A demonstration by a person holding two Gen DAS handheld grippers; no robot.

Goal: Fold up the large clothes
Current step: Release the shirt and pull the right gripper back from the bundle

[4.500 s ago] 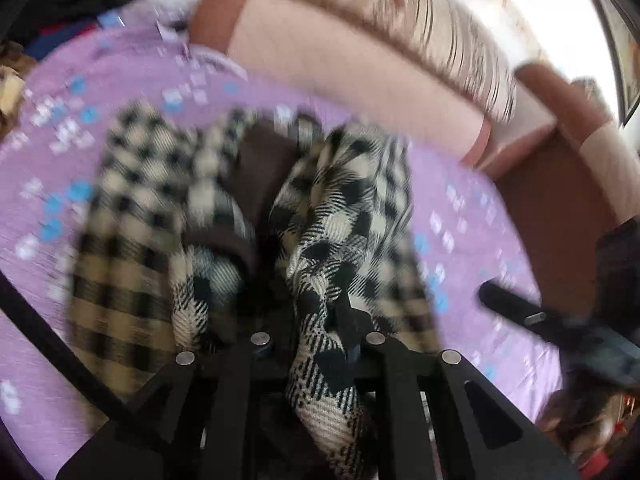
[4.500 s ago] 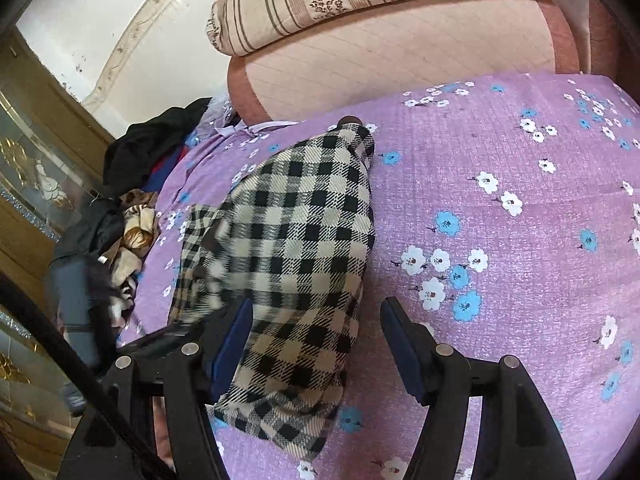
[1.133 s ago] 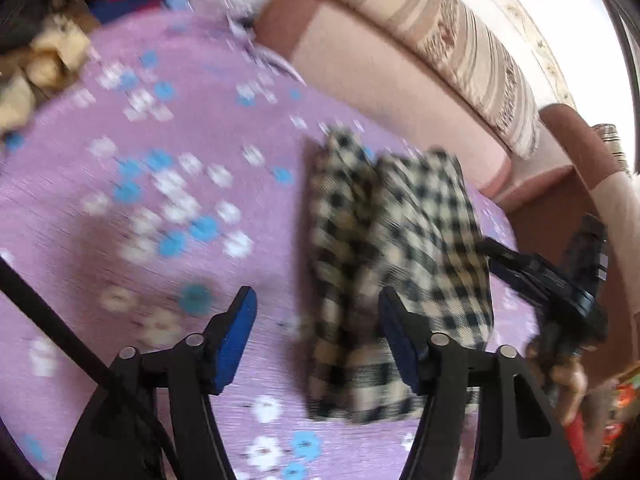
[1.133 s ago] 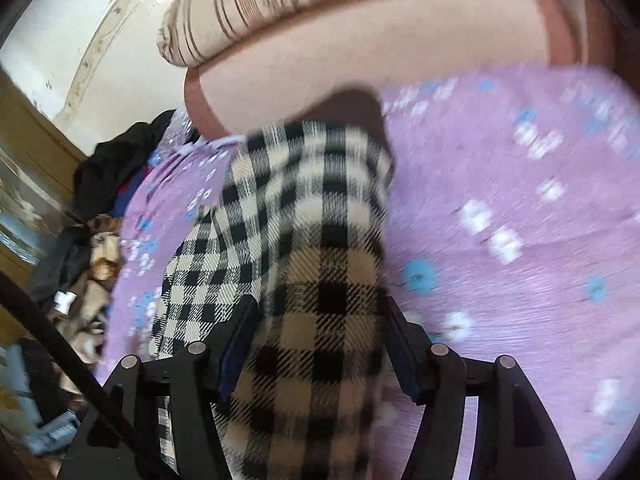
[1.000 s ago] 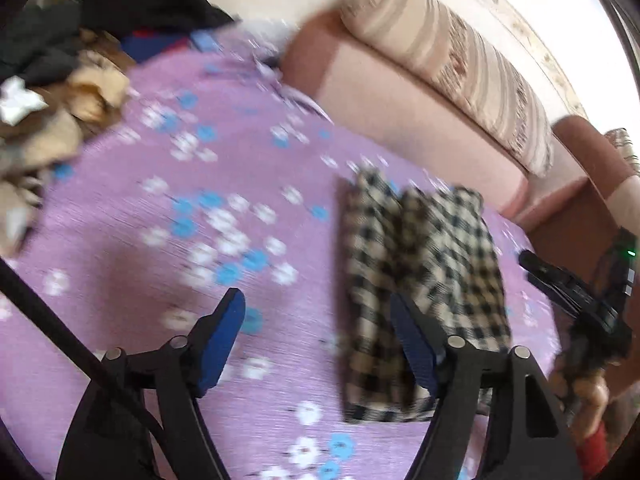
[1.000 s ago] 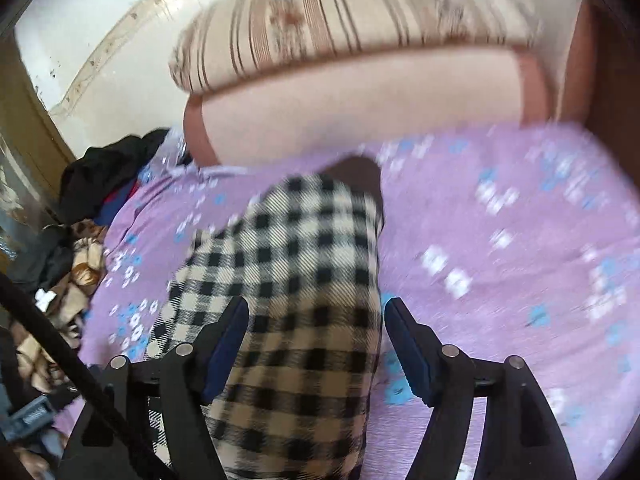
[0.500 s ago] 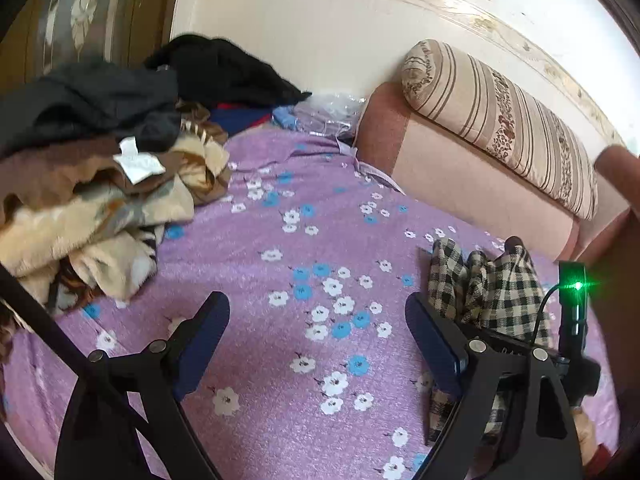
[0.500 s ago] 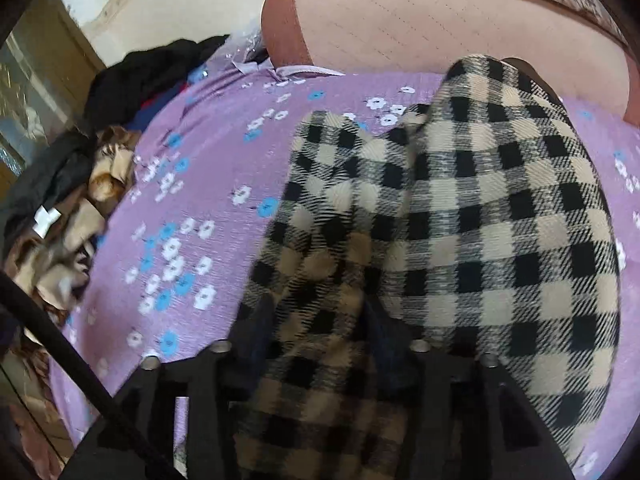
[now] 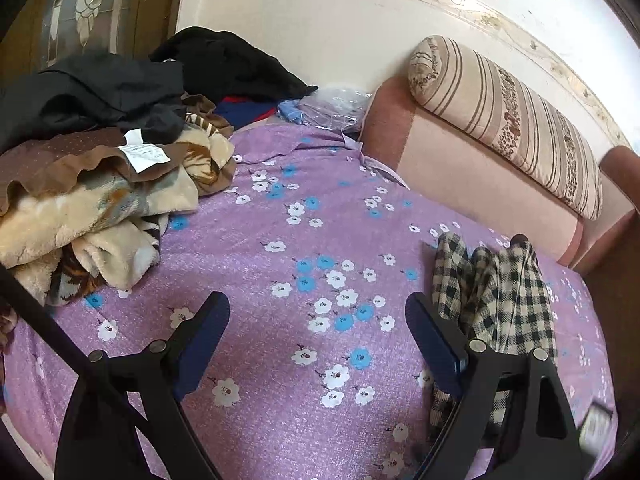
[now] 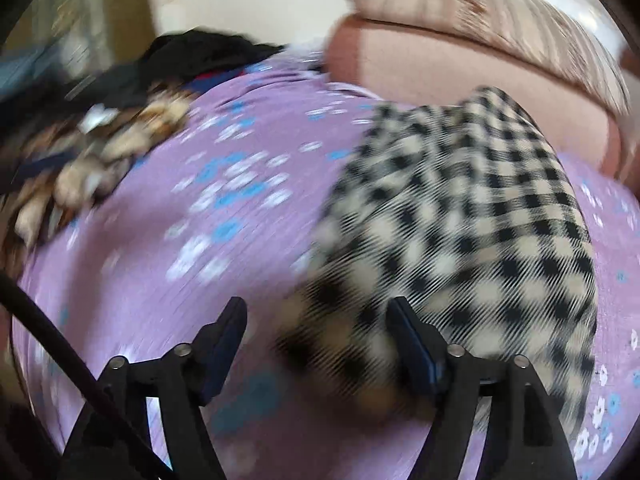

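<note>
A folded beige-and-black checked garment [image 9: 496,292] lies on the purple flowered bed sheet [image 9: 280,240], close to the pink headboard. My left gripper [image 9: 318,320] is open wide over bare sheet, with the garment just beyond its right finger [image 9: 428,332]. The right wrist view is blurred by motion. There my right gripper [image 10: 318,328] has its jaws opening. The near left corner of the checked garment [image 10: 460,216] lies loose between them, and the pads do not press on it.
A heap of unfolded clothes and fleece blankets [image 9: 100,184] fills the bed's left side, with black garments [image 9: 224,60] behind it. A striped bolster [image 9: 508,120] rests on the pink headboard [image 9: 460,168]. A crumpled plastic bag [image 9: 336,104] sits at the back.
My left gripper swung left off the garment toward the clothes heap and opened wider. My right gripper had closed on the garment's edge half a second ago; it has opened and shifted left.
</note>
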